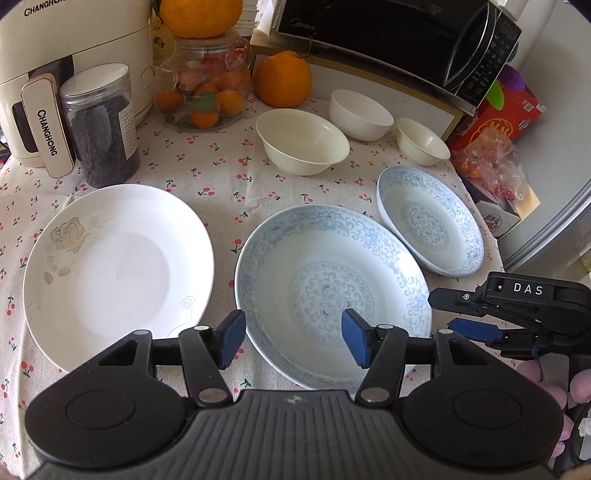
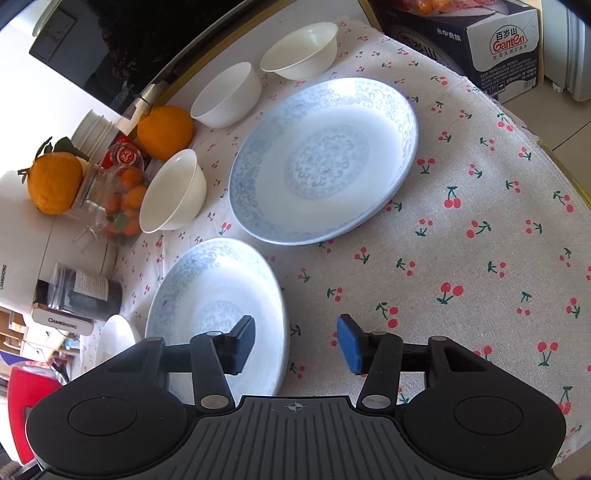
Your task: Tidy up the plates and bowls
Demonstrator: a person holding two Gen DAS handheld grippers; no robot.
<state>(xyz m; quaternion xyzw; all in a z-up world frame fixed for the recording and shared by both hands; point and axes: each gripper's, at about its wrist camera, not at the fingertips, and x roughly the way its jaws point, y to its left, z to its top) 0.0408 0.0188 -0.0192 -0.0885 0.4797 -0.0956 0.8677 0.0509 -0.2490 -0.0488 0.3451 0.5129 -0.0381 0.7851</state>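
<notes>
Both grippers, L & R, jaws wide open, empty, over big blue plate on bench.

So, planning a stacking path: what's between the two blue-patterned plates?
Only bare cherry-print tablecloth separates the nearer blue plate from the farther blue plate, seen in the right wrist view.

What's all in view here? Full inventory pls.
blue plates: 2, blue-patterned, centre and right of cloth
white plate: 1, white with rose, left
bowls: 3, cream and white, behind plates
oranges: 2, orange, back
glass jar: 1, clear, small oranges inside
dark jar: 1, back left
cooker: 1, cream, back left
microwave: 1, black, back
left tongs: open, over centre plate
right tongs: open, at that plate's right edge
</notes>
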